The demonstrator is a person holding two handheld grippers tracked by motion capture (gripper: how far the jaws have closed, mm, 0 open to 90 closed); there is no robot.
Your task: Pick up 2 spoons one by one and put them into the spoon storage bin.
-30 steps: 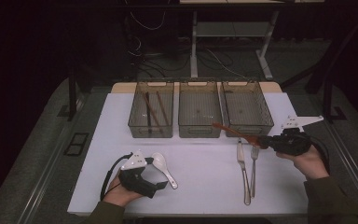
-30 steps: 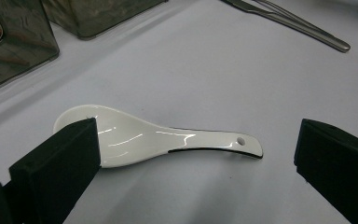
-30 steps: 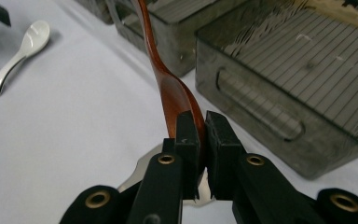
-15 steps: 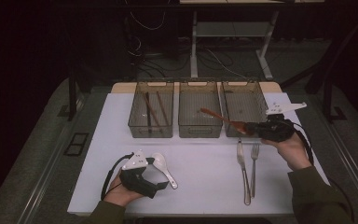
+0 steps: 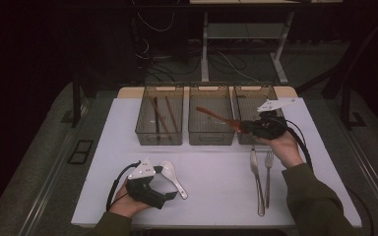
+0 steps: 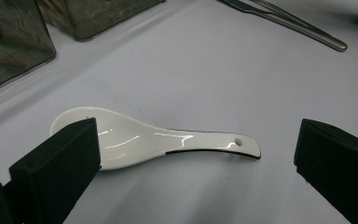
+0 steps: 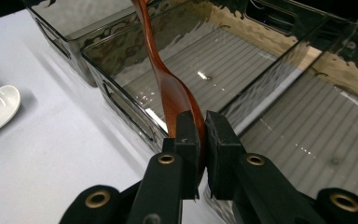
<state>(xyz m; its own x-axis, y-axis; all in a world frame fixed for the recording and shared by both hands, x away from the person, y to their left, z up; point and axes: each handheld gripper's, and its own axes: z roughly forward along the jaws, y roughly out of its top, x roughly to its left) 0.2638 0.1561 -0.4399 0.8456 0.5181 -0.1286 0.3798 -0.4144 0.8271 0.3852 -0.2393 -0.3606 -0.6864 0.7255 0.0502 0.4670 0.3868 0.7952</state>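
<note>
Over the middle bin (image 5: 211, 118), right gripper (image 5: 246, 127) jaws clamped on brown wooden spoon (image 5: 216, 117), left gripper (image 5: 170, 196) jaws apart, flanking white ceramic spoon (image 6: 154, 140) on desk (image 5: 216, 182)

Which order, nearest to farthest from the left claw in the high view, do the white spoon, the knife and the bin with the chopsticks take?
From the left claw:
1. White spoon, just beside it on the table's near left.
2. Knife, across to the right, lying next to the fork.
3. Bin with the chopsticks, the leftmost of three at the far side.
</note>
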